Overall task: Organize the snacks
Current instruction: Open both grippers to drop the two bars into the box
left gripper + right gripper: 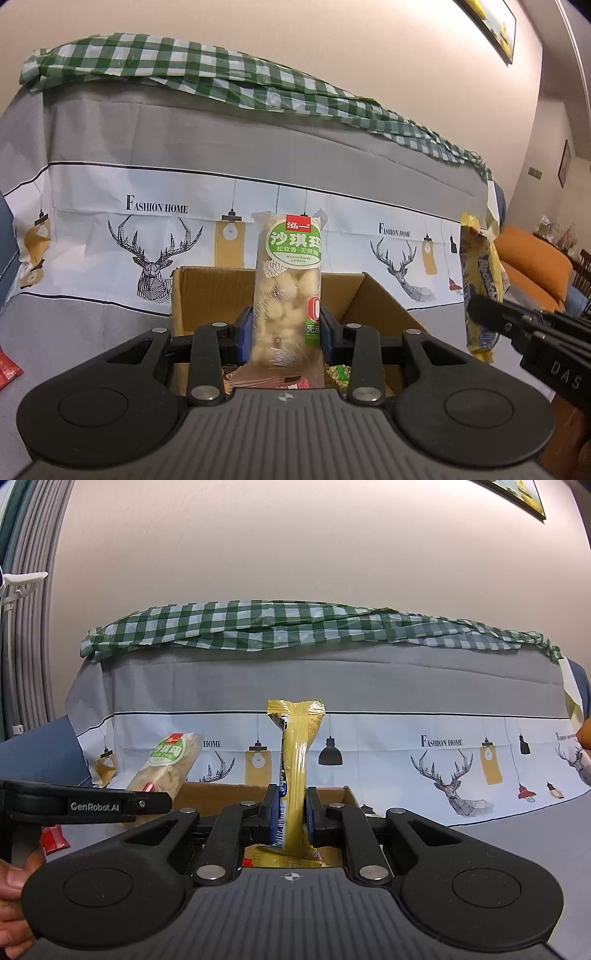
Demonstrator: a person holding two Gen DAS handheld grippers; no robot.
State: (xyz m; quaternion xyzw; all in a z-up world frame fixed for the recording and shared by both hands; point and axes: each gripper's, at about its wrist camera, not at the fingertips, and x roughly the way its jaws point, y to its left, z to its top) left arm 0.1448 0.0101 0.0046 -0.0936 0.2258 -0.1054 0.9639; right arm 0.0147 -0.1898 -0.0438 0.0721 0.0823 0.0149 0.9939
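My left gripper is shut on a clear snack pack with a green label, held upright over the open cardboard box. My right gripper is shut on a thin yellow snack packet, also upright above the box. In the left wrist view the yellow packet and the right gripper's arm sit at the right edge. The right wrist view shows the green-label pack at the left, tilted, behind the left gripper's body. Wrapped snacks lie inside the box beneath both grippers.
A sofa draped in a grey and white deer-print cover stands behind the box, with a green checked cloth on its back. A red packet lies on the seat left of the box. An orange cushion is at the far right.
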